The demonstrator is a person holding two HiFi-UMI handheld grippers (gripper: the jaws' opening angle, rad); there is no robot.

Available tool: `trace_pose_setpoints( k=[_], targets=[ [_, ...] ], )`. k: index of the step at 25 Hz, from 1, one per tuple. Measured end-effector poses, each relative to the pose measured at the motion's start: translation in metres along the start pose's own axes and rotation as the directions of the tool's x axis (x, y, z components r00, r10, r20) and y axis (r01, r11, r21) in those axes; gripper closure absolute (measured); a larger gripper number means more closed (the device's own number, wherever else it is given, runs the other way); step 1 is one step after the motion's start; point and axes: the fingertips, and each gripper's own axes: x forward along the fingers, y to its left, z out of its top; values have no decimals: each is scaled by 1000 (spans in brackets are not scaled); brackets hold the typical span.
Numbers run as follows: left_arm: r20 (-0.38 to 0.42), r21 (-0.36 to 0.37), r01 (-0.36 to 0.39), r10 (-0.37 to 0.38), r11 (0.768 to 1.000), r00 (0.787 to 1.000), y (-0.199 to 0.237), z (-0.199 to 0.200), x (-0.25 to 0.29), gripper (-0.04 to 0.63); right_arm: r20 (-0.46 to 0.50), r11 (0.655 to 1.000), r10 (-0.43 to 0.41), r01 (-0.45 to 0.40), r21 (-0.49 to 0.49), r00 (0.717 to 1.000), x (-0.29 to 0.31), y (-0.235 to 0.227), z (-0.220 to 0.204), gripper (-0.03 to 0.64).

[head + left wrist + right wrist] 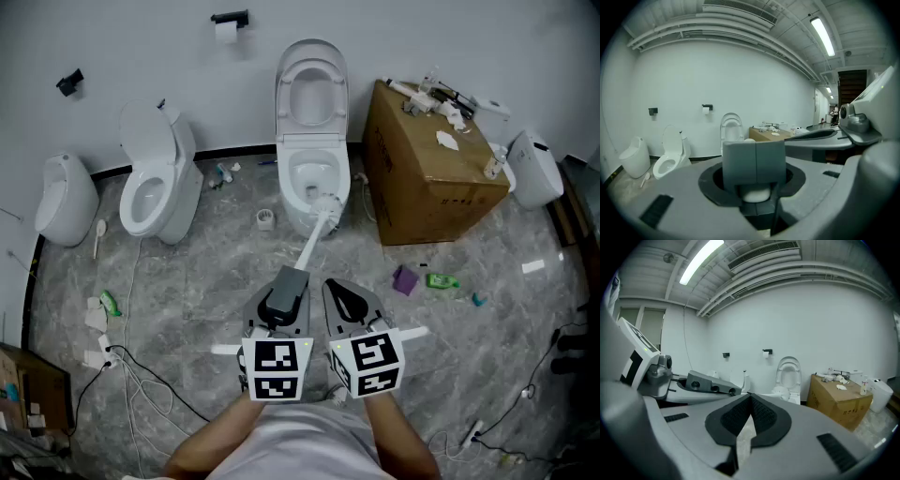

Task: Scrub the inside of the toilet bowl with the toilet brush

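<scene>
**Toilet brush is held at the front edge of the bowl**

The toilet brush (312,238) is seen clamped by its grey handle (753,159) between the jaws of the left gripper (284,294). Its white shaft is angled forward and to the right, and the brush head (326,203) is placed at the front edge of the open toilet bowl (313,174), whose seat and lid are raised against the wall. The right gripper (346,300) is carried just beside the left one; its jaws are closed tip to tip and nothing is held between them. A second toilet (156,178) is seen to the left and a cardboard box (424,178) to the right, with a green bottle (442,279) and loose cables (141,380) scattered over the marble floor (216,272).
</scene>
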Motion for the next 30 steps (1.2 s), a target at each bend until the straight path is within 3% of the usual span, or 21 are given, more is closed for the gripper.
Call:
trace_pose_setpoints(
  k=[18,30],
  targets=[
    [10,-3,74,-74,997,997,56,0,9,443,-2,996,-73,73,41,997,45,31,11,618],
    [-13,-15,25,-25,1000,1000,57,8,69,443,-4,998,-32,32,46,999,86,-20,11,618]
  ],
)
